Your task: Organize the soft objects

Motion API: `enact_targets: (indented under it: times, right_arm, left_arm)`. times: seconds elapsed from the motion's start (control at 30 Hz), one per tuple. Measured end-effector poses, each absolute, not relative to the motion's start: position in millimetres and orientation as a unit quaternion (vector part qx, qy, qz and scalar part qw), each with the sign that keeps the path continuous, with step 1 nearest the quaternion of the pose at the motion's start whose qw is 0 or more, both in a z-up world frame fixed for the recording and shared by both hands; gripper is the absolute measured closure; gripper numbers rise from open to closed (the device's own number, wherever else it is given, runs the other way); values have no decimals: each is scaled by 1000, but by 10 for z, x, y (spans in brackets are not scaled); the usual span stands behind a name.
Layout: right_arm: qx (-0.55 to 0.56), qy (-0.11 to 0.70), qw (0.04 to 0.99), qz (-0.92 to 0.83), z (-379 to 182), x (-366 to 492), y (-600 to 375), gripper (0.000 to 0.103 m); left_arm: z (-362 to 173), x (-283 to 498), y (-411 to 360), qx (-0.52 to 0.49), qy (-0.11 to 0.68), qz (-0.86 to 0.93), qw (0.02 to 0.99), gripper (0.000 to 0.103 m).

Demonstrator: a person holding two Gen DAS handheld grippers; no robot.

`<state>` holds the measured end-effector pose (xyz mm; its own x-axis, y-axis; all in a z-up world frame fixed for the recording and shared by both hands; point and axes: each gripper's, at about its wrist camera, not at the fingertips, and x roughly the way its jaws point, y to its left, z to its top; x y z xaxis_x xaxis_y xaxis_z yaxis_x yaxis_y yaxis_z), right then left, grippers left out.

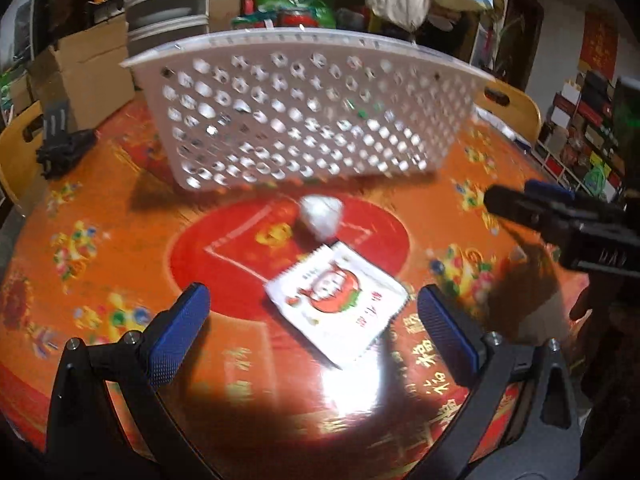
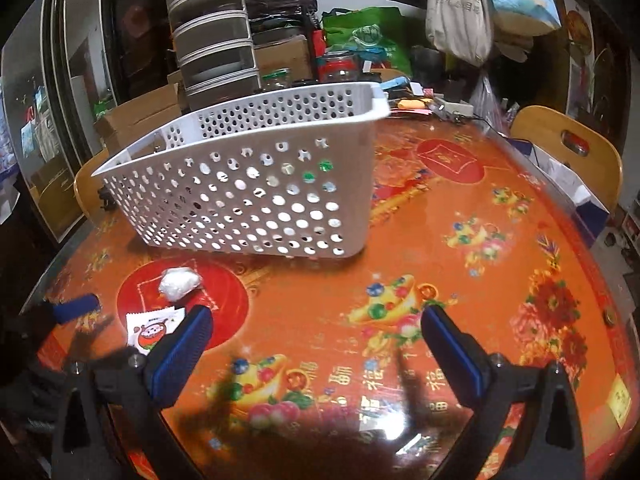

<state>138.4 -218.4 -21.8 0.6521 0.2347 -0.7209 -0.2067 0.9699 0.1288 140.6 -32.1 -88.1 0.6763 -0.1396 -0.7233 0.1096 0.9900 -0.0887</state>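
- White and crinkled, the small soft ball (image 1: 321, 215) lies on the table's red medallion; blur keeps us from telling whether it is tissue or plastic film.
- Just beside it, toward us, a flat white sachet (image 1: 336, 309) with a red cartoon print lies tilted; in the right wrist view the left finger of our right gripper hides part of it (image 2: 154, 330).
- Behind both stands the white perforated basket (image 1: 304, 116). Through its holes we catch only glints and a few green specks, so we cannot tell what it holds.
- Our left gripper (image 1: 316, 334) hangs spread wide over the sachet, clasping nothing.
- Our right gripper (image 2: 316, 354) is likewise parted and empty, over bare tablecloth well to the right of the ball.
- The orange tablecloth (image 2: 460, 208) is glossy, and glare washes out its near edge.
- Beyond, cardboard boxes (image 1: 86, 72) and stacked drawers (image 2: 212, 36) sit in dim clutter.
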Motion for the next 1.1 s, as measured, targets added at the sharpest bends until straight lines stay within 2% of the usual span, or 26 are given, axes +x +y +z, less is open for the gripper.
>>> enact_targets:
  times: [0.1,0.27,0.33,0.43,0.57,0.63,0.7,0.73,0.93,1.0,1.1]
  right_arm:
    - [18,400,909,118,-217,1386,-2217,0]
    - [17,402,908,118,-217,1400,-2212,0]
    - [14,404,907,120,-227,1406,-2201,0]
    - [11,408,905,123,-240,1423,-2151,0]
    - [9,412,902,132,-252,1444,-2043,0]
    - [3,416,898,141,-276,1461,-1934,0]
    - [-2,422,894,149,-313,1483,-1804,0]
    - [-4,429,890,153,-338,1502,-1733,0]
    - [-21,447,872,199,-444,1594,-1215,0]
    - [-29,448,869,206,-455,1624,-1061,3]
    - [-38,457,864,209,-485,1692,-900,20]
  left_arm:
    - [-965,1459,-432,-8,408,-58,911,3]
    - [-1026,1502,-496,-1,409,-43,912,27]
    - [-1018,1519,-500,0,405,-44,913,45]
    - [-993,1528,-480,1,404,-47,914,52]
    - [-954,1555,-390,1,402,-44,915,56]
    - [-934,1513,-267,2,398,-35,917,70]
    - [-912,1480,-154,-2,400,-32,916,74]
    - [-907,1477,-78,-5,400,-28,916,80]
    - [-893,1512,397,-33,403,-3,915,84]
    - [-898,1509,495,-36,402,-4,915,84]
    - [-905,1499,557,-35,399,-7,916,84]
